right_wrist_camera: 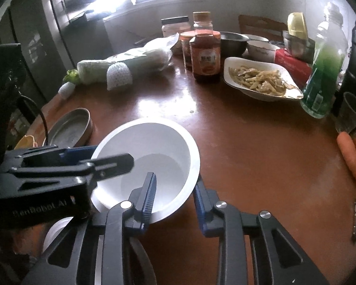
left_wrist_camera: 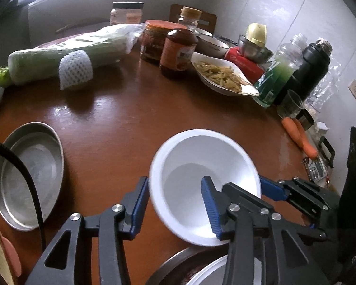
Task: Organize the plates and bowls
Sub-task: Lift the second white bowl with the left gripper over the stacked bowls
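Both tools are on the same white bowl [left_wrist_camera: 203, 185], which tilts just above the desk [left_wrist_camera: 121, 118]. The left hand-held gripper [left_wrist_camera: 175, 204] straddles the bowl's near-left rim, one finger outside and one inside, and appears to pinch it. The right hand-held gripper [right_wrist_camera: 174, 199] has clamped down on the rim at the bowl's right side, likewise one finger inside and one out.

My reading is that the sorting is at an early or middle stage. Directly below the grippers sits a metal basin [left_wrist_camera: 168, 266] with another white dish [left_wrist_camera: 213, 273] in it, probably the stack this bowl belongs to. Left of the left gripper a metal pan [left_wrist_camera: 28, 178] lies alone, and beyond the bowl a white plate of food [left_wrist_camera: 223, 76] and further bowls [right_wrist_camera: 261, 47] remain unsorted.

The desk is glossy reddish-brown wood, crowded at the far side with jars, bottles, a wrapped vegetable and carrots. Window light glares behind; the right wall is pale.
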`<state>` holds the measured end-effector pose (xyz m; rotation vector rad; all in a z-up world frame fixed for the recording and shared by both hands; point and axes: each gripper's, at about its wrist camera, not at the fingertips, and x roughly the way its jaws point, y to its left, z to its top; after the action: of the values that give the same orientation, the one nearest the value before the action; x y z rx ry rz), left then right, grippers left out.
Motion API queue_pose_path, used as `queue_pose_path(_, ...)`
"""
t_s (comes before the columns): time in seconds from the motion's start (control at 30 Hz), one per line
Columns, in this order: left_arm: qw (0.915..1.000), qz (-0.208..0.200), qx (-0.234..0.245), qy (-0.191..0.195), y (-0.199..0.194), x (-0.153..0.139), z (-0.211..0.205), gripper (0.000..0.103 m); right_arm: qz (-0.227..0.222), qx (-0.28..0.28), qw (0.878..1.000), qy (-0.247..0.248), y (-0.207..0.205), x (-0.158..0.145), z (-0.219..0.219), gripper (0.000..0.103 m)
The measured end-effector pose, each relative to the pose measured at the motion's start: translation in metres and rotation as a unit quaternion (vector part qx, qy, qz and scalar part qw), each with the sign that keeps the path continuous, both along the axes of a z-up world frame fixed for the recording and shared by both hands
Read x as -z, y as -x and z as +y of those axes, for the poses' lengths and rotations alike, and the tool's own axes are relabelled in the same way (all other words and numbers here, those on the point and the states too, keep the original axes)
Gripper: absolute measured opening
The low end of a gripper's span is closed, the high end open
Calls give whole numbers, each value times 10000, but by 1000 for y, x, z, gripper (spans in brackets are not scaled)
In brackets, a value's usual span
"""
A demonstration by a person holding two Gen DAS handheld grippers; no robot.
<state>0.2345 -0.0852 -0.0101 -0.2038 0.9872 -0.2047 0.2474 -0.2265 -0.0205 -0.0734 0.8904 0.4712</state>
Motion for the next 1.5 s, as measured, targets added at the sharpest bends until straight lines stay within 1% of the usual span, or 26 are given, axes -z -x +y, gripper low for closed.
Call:
queue_pose_path(0.07, 10000, -29, -15, -21, 0, -1, 0, 44, 70, -7, 9999, -80, -1, 0, 1, 28)
queue_pose_path(0.27, 9999, -124, -64, 81, 1, -7, 4, 43, -2, 59, 9999, -124, -1, -5, 2, 28)
queue_pose_path(0.67, 9978, -648, -139, 84, 20, -46, 8, 43, -439, 60, 9988, -225, 13, -38, 6, 28)
queue_pose_path(0.83, 9966, -805, -151, 85, 32, -59, 8, 43, -609, 9, 9978, -278, 26, -51, 6, 28)
queue_pose_path(1.03, 9954, -948, -141, 29, 51, -70, 5, 43, -725, -10, 9968, -322, 43, -61, 5, 28)
queue_pose_path(1.5, 9932, -1164, -47, 33, 99, -80, -2, 43, -995, -9, 9946, -291, 94, -74, -2, 28)
